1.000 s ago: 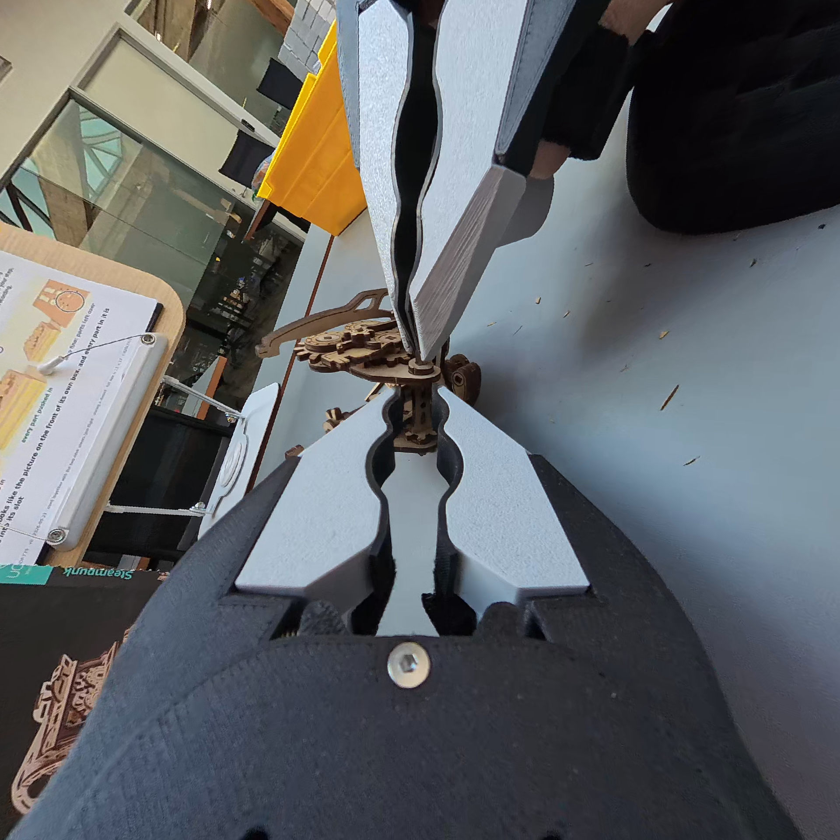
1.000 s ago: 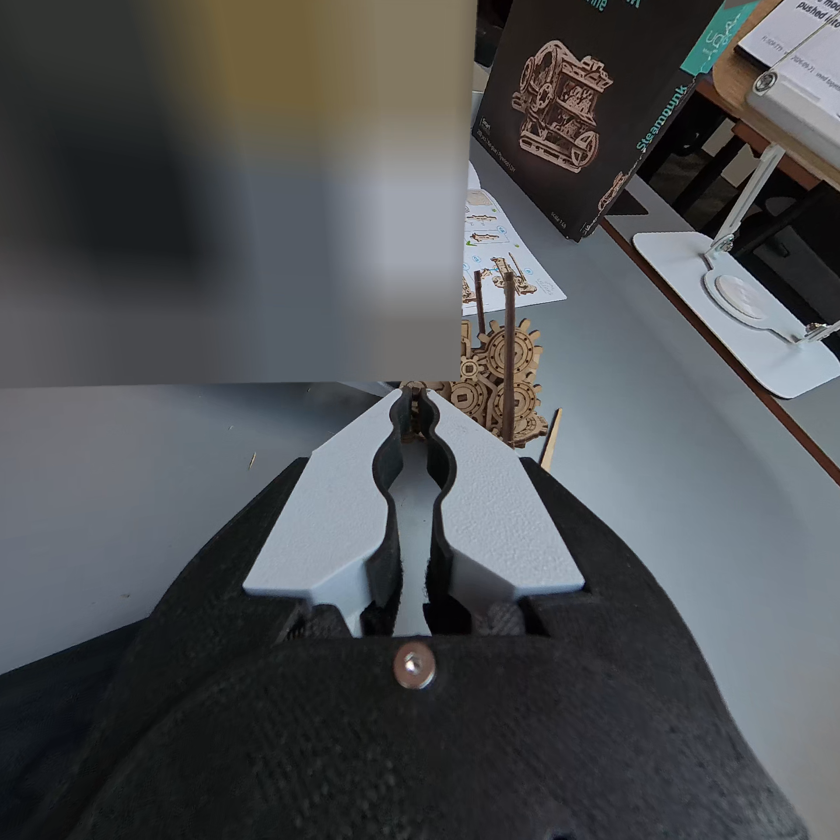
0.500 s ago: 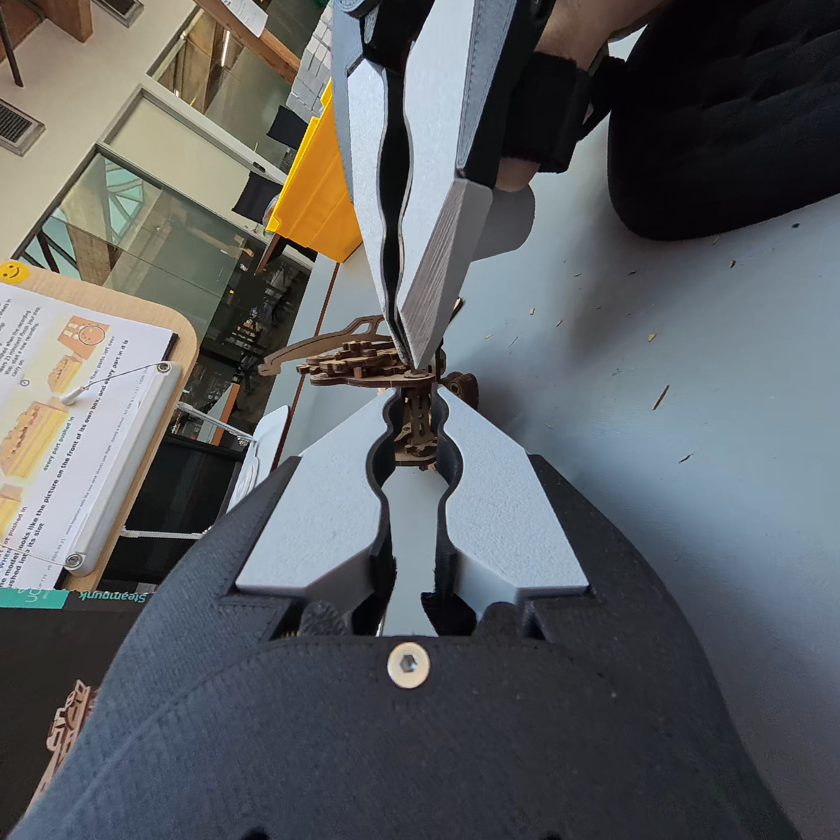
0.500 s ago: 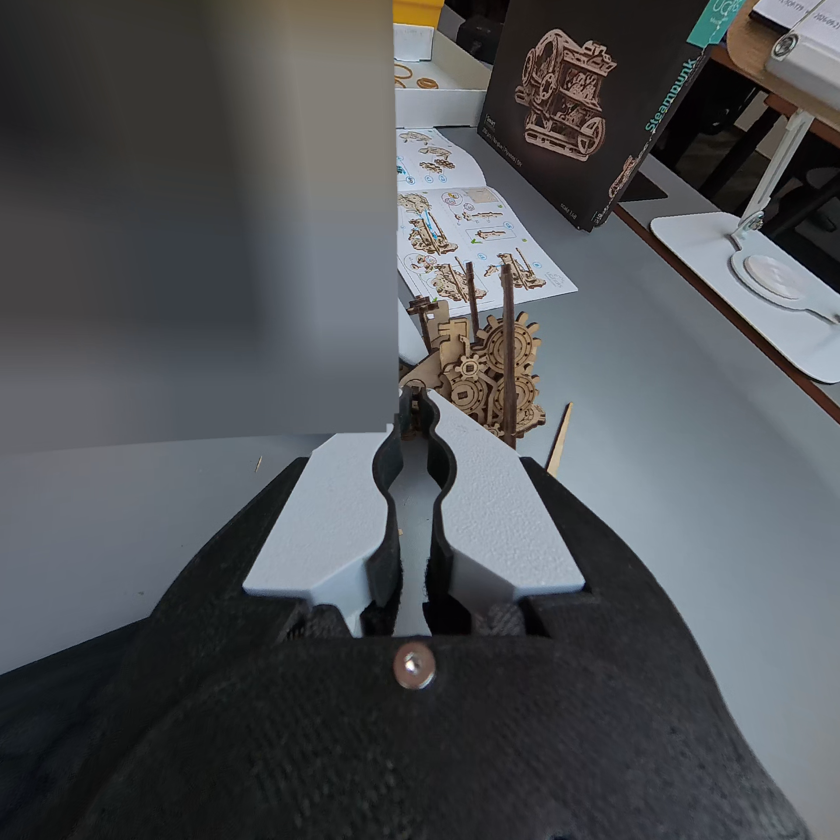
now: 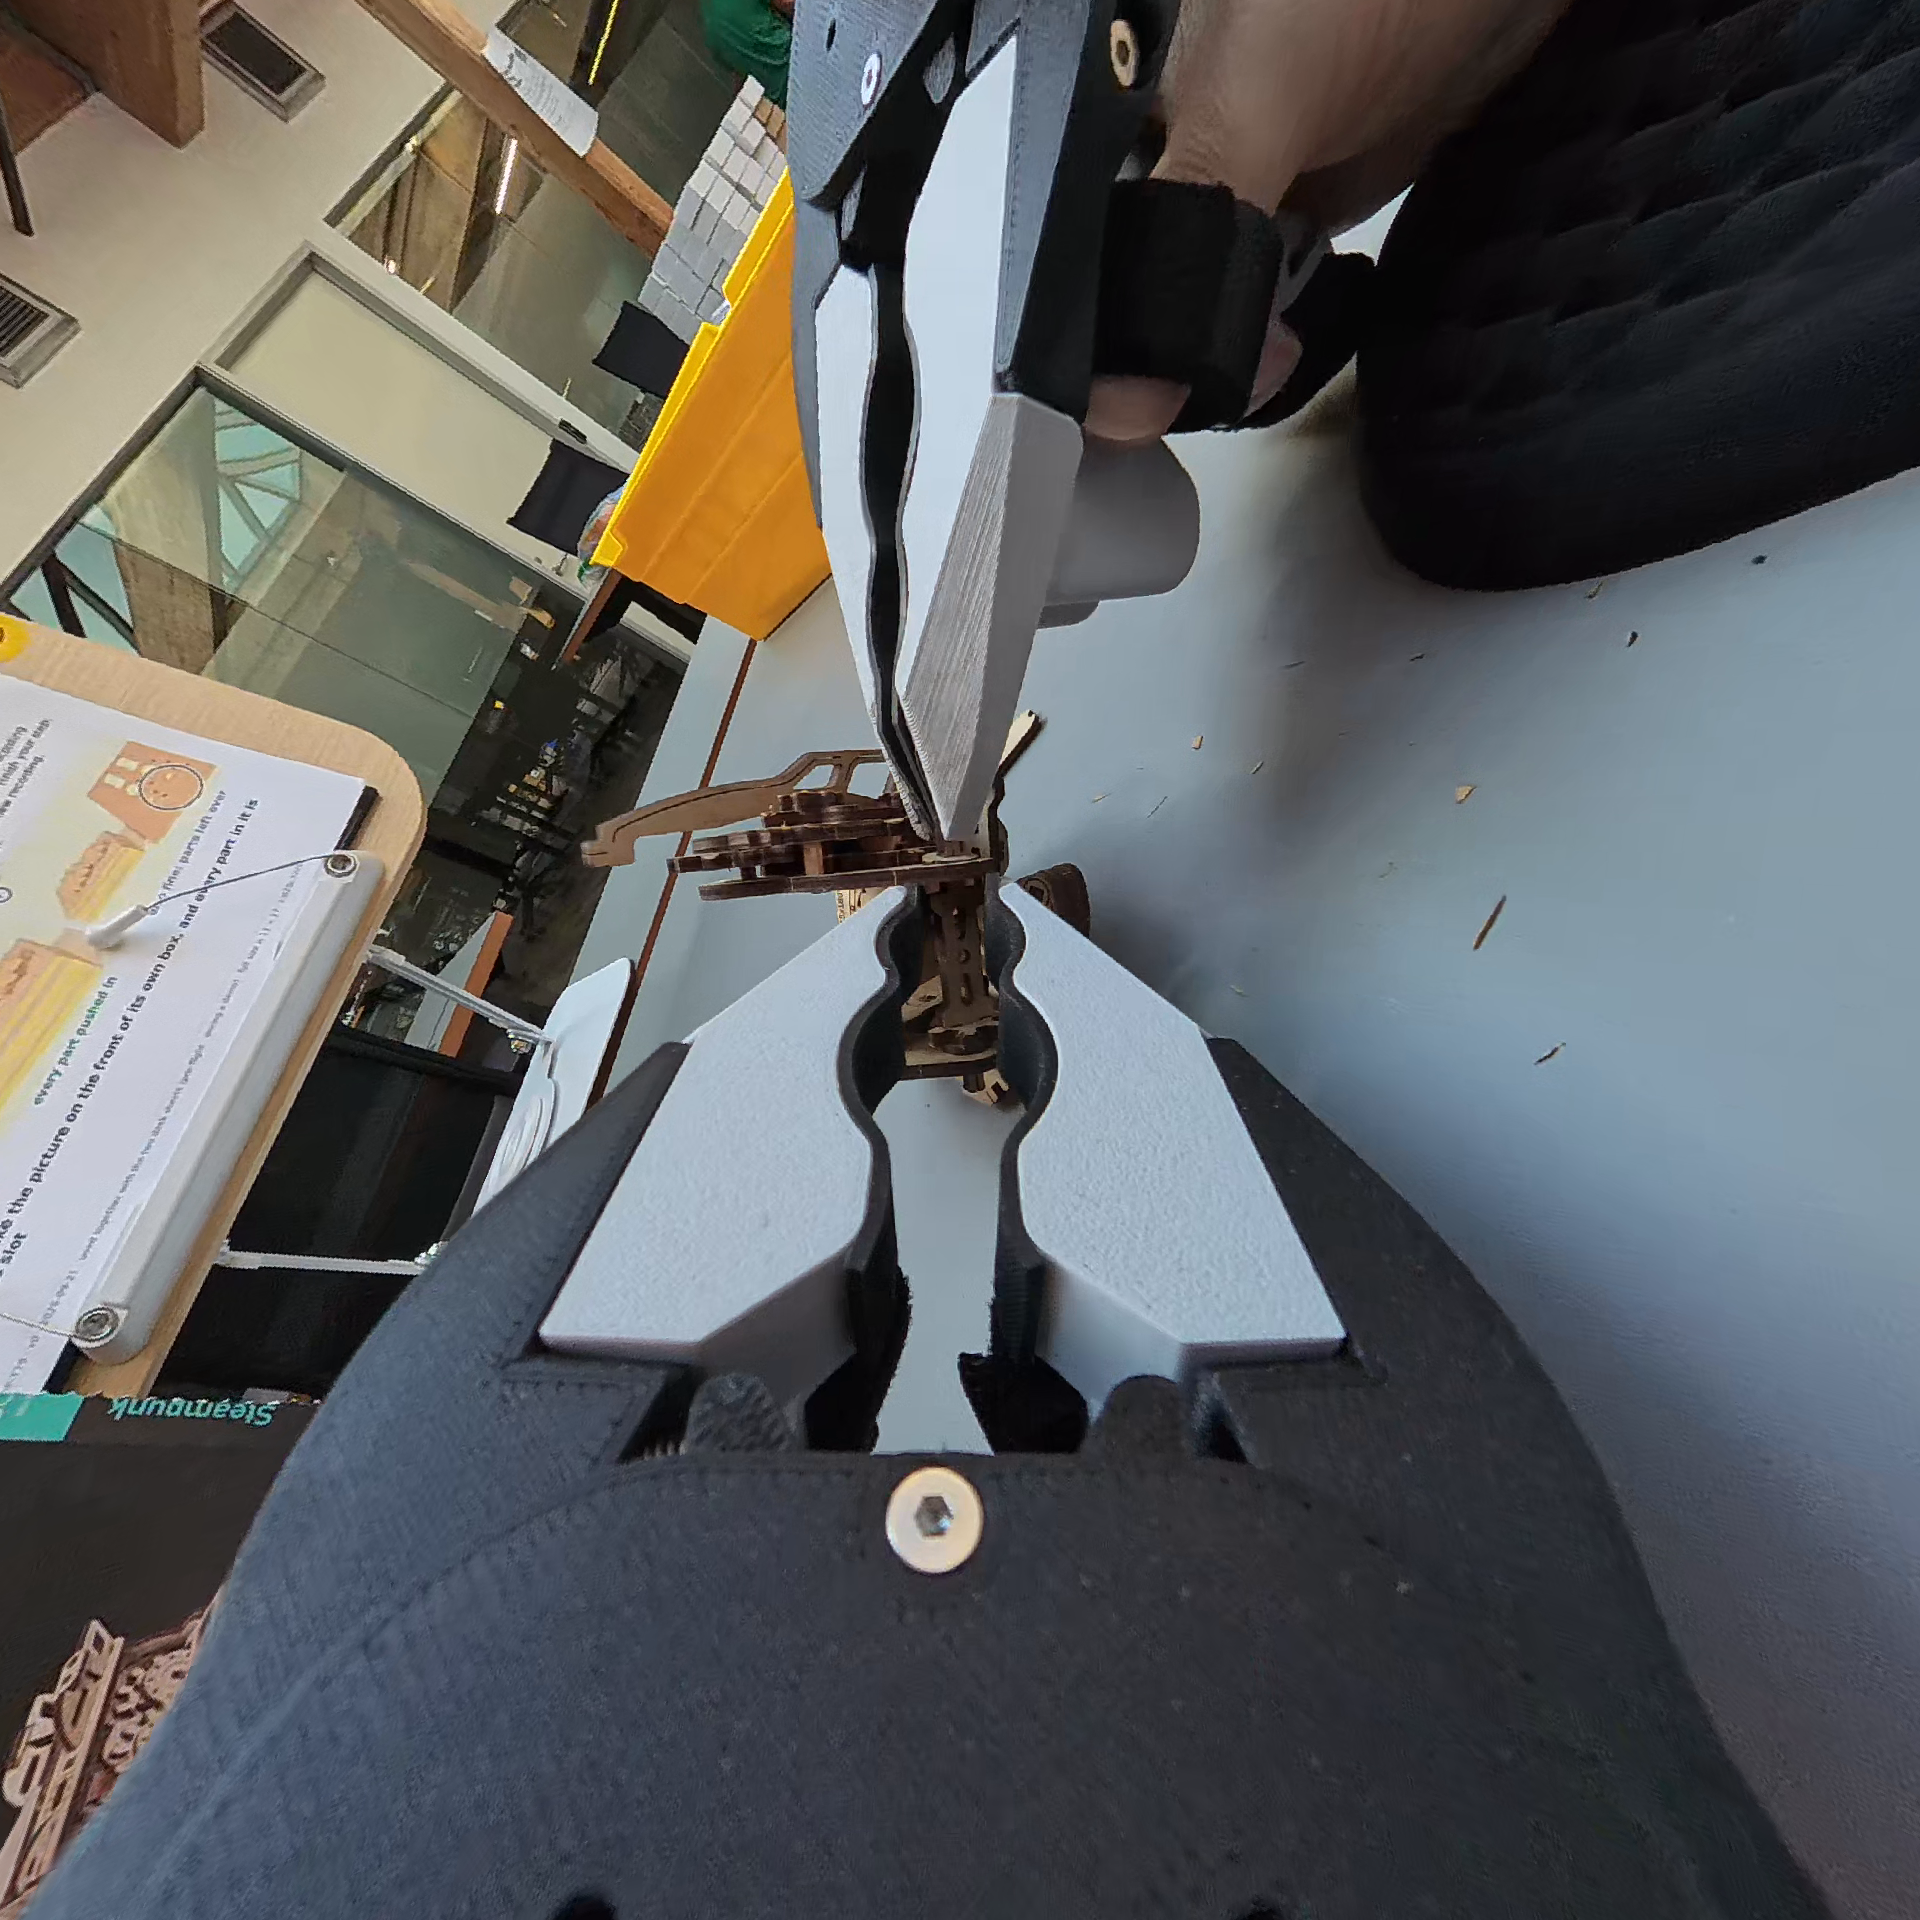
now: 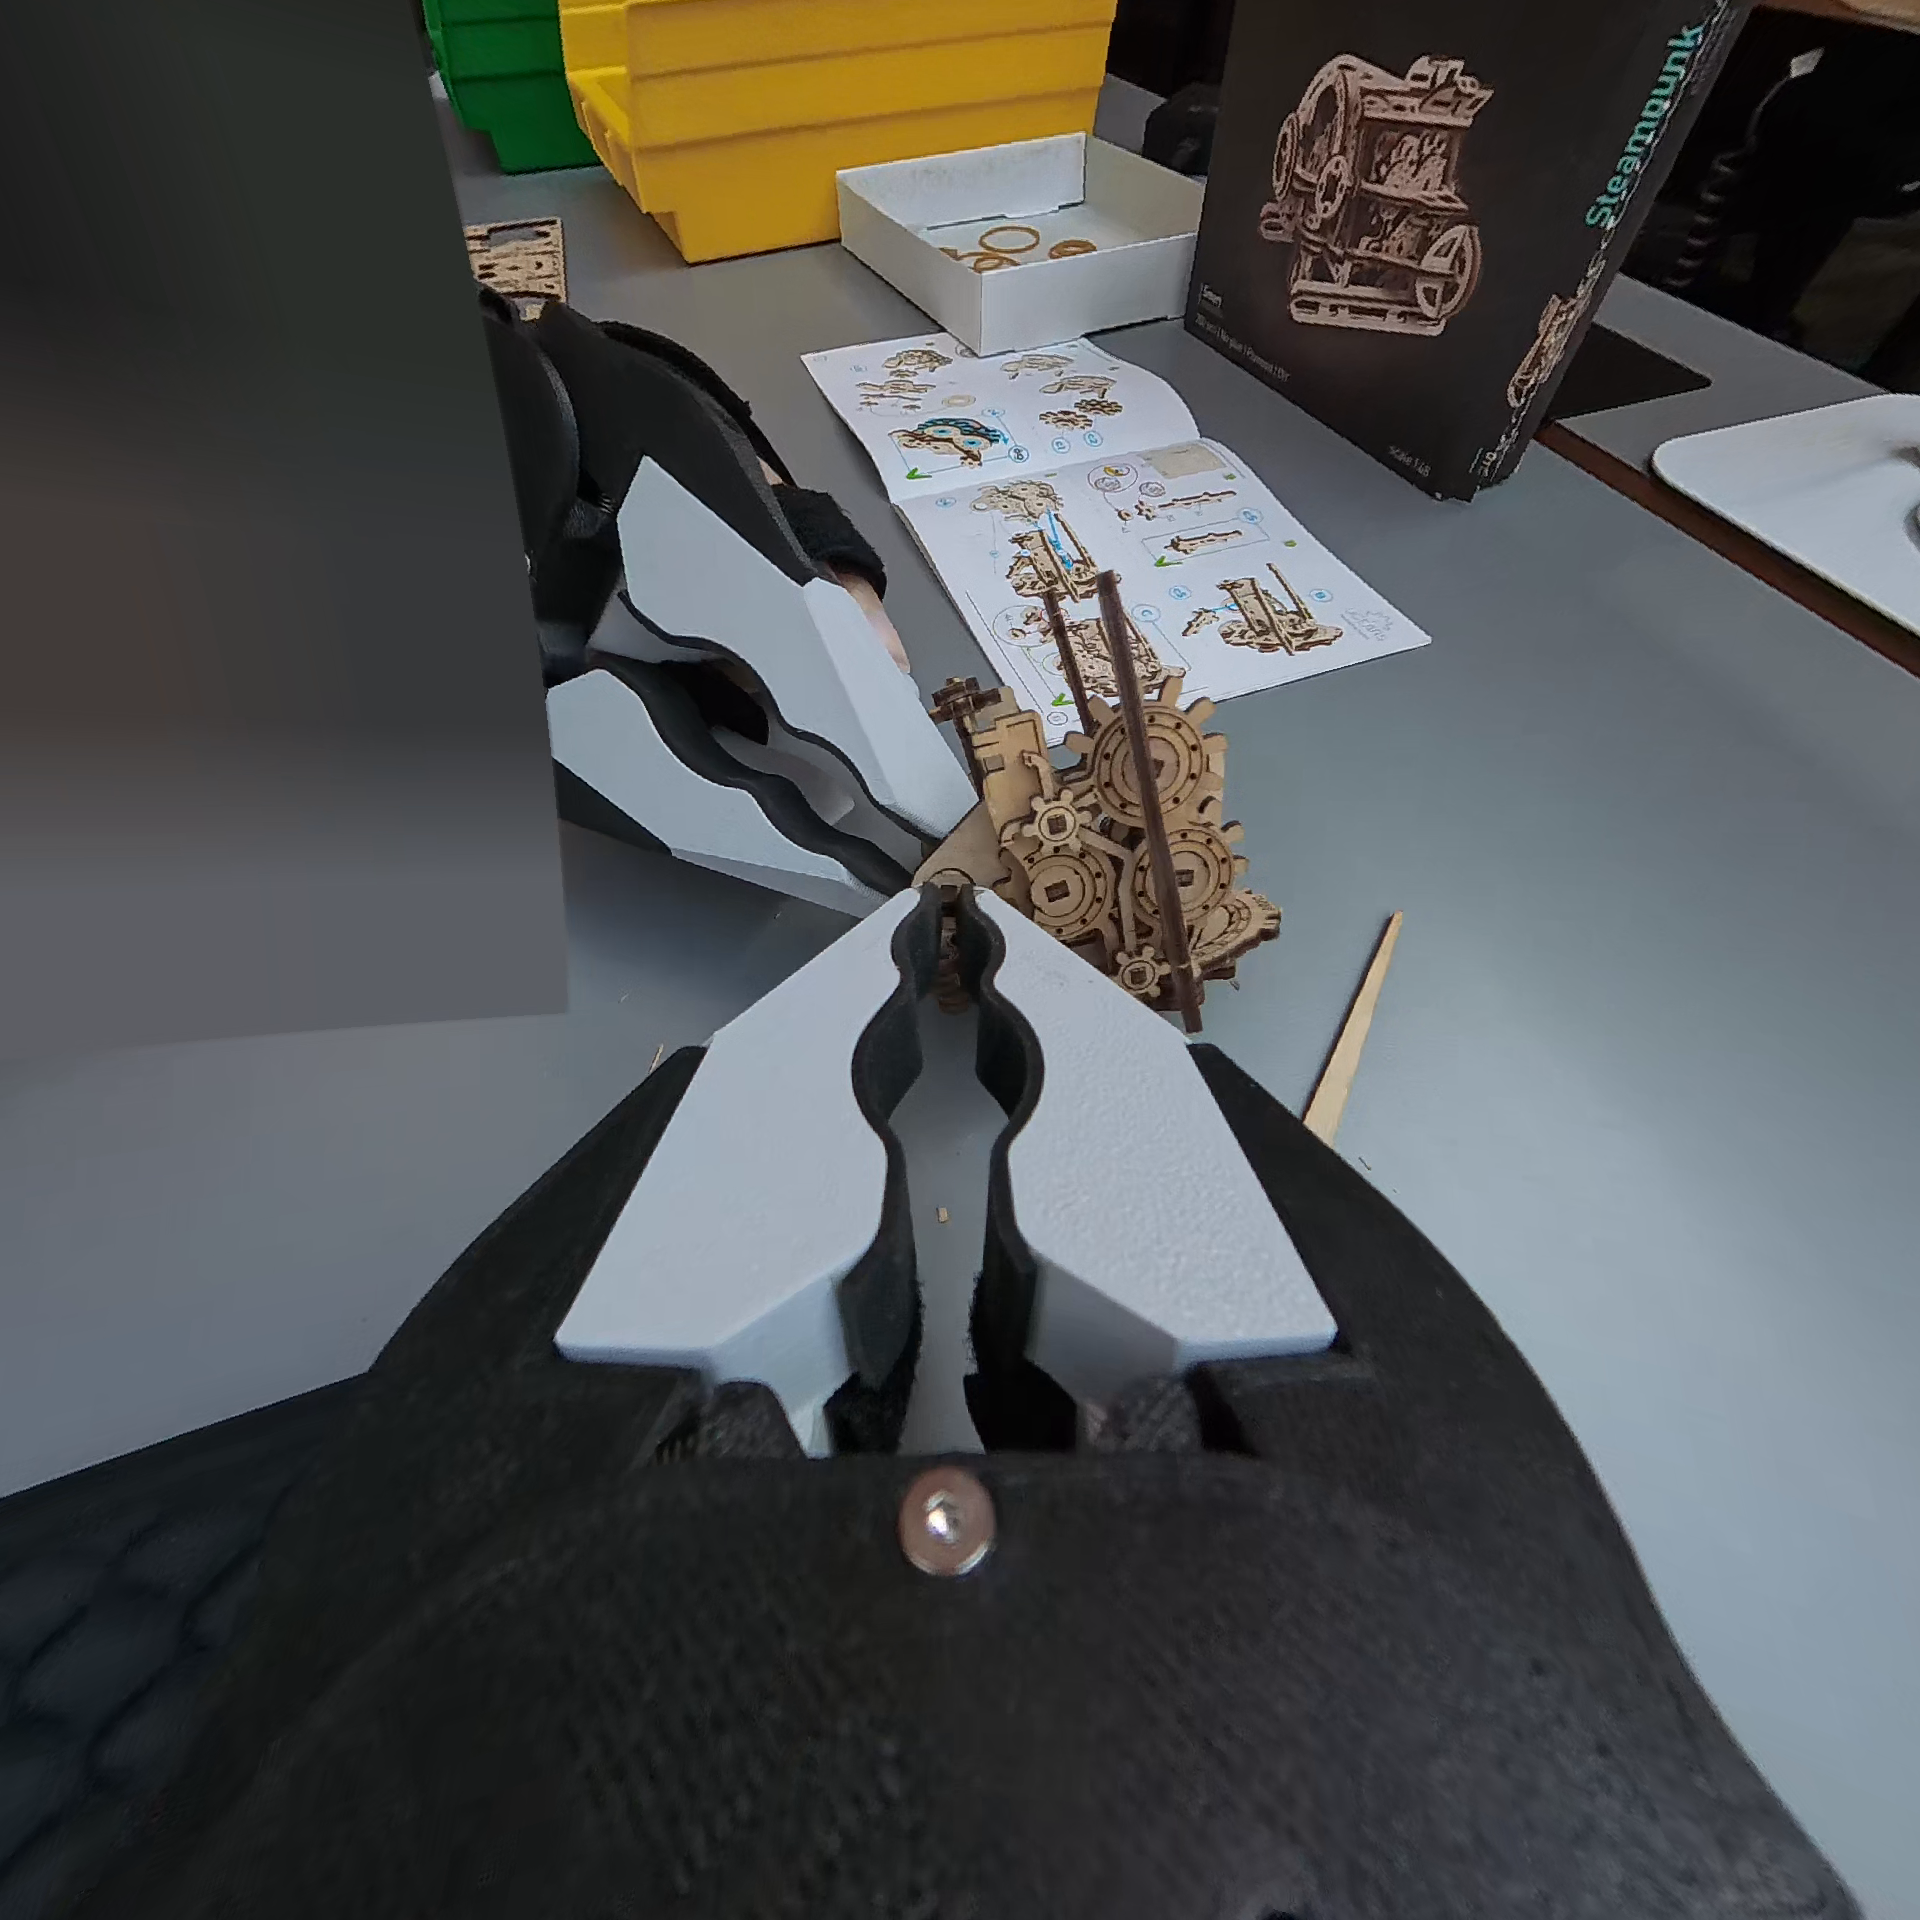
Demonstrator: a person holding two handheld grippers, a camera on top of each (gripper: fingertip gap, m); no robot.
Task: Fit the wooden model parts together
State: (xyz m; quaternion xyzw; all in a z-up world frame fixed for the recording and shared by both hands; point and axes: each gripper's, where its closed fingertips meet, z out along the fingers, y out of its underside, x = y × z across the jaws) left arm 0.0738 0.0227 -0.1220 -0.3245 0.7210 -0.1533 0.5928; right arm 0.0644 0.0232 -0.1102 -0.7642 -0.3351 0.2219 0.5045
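A: Report the left tongs.

B: In the right wrist view the left tongs enter from the left, grey fingers with black pads, narrowed onto an edge of the light-brown laser-cut wooden gear model. In the left wrist view their tips pinch a thin part of that model.

A: Location of the model?

B: It sits at centre on the pale grey counter, tilted, with two dark wooden rods rising from its gears.

A: The right tongs?

B: Narrowed to a slim gap, tips closed on a small wooden piece at the model's near edge. In the left wrist view they come down from above and meet the model's upper plate.

A: Items to the right?

B: A thin pale wooden stick lies just beside the model. Behind it lies an open white instruction leaflet, then a shallow white cardboard tray holding wooden rings, and an upright black printed box. Yellow plastic bins stand at the back.
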